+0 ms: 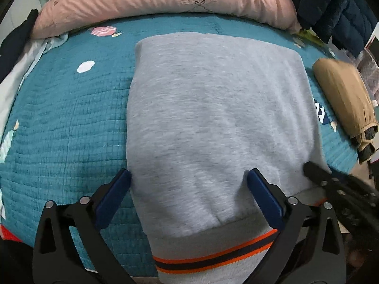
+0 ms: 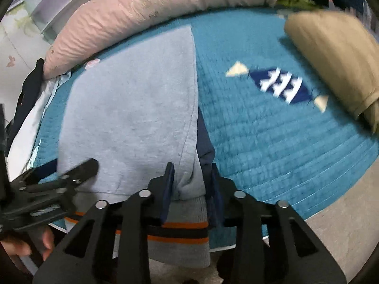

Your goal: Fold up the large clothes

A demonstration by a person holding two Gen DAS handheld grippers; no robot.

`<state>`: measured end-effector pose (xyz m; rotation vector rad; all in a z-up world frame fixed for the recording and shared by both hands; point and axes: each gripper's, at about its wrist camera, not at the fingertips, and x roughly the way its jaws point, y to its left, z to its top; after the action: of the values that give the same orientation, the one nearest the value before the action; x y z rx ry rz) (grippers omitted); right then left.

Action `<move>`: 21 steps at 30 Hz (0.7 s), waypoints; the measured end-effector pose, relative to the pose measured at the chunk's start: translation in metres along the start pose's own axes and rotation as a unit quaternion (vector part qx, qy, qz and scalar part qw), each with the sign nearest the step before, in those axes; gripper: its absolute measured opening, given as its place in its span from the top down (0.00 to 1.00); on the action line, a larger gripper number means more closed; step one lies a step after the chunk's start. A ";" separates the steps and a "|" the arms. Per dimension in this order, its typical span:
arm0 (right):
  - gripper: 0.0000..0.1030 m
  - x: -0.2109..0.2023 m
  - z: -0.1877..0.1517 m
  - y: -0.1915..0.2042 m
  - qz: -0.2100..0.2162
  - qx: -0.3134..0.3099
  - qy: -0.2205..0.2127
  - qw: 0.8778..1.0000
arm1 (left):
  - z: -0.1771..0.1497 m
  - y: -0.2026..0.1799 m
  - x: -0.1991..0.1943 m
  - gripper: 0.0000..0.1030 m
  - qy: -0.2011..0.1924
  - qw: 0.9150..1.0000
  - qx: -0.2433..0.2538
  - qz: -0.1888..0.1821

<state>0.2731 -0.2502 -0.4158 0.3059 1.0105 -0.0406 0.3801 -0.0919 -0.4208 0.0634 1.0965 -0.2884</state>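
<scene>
- The grey sweatshirt (image 1: 213,108) lies folded into a rectangle on the teal quilted bed cover (image 1: 66,118), its orange-and-dark striped hem (image 1: 213,258) nearest the cameras
- The left gripper (image 1: 189,177) is released, its 2 blue fingers (image 1: 113,196) spread wide over the sweatshirt's near left edge, pressing on nothing
- The right gripper (image 2: 193,184) straddles the near right corner of the sweatshirt; cloth sits between its fingers, but whether they pinch it I cannot tell
- A pink pillow (image 1: 165,2) lies along the far edge of the bed
- A folded tan garment (image 1: 343,99) rests apart, to the right
</scene>
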 end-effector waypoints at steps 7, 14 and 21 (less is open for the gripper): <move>0.68 -0.046 0.010 0.023 0.021 -0.043 -0.062 0.997 | 0.000 0.001 0.000 0.05 0.000 1.000 -0.005 -0.002; 0.90 0.019 -0.011 0.025 0.025 -0.053 0.021 0.998 | -0.001 0.002 -0.003 0.05 0.003 1.000 -0.002 -0.005; 0.91 0.021 -0.003 0.022 0.031 -0.046 0.036 0.998 | 0.020 0.028 -0.030 0.05 -0.032 0.998 -0.037 -0.040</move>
<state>0.2861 -0.2262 -0.4296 0.2550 1.0714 0.0731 0.3920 -0.0625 -0.3876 -0.0566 1.0459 -0.3190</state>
